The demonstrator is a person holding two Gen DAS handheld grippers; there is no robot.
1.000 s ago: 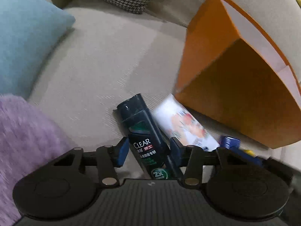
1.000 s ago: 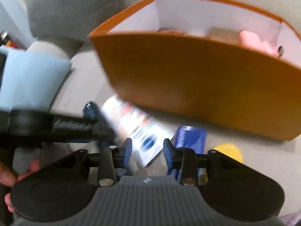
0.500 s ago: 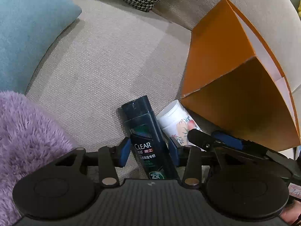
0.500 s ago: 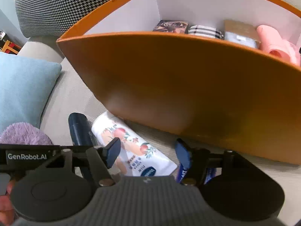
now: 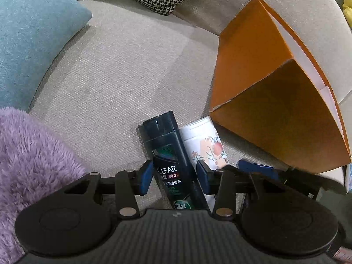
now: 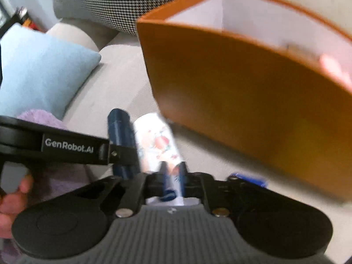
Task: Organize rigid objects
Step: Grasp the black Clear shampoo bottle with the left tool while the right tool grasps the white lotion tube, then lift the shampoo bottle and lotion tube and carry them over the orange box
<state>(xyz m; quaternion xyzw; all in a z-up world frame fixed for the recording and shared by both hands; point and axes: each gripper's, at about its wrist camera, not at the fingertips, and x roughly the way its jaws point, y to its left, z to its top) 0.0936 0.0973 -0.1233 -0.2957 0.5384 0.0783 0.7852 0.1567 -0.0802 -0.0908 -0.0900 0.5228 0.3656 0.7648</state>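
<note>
Here, in the left wrist view, the left gripper (image 5: 173, 177) straddles the dark CLEAR shampoo bottle (image 5: 169, 154), which lies on the beige sofa seat (image 5: 114, 70) with its cap pointing away. The blue pads (image 5: 145, 177) stand either side of the label with a small gap showing on the left, so the claw is apart, not yet pinching. The white floral bottle (image 5: 206, 145) lies touching the dark bottle's right flank, just beside the orange box (image 5: 275, 101). The shampoo bottle looks stiff, glossy and likely slippery; mid-body at the label seems the safest hold.

In the blurred right wrist view, the right gripper (image 6: 173, 176) has its fingers drawn together on the lower end of the white floral bottle (image 6: 157, 143). It looks like light, rigid plastic; gripped so near its end, it may swing.
</note>
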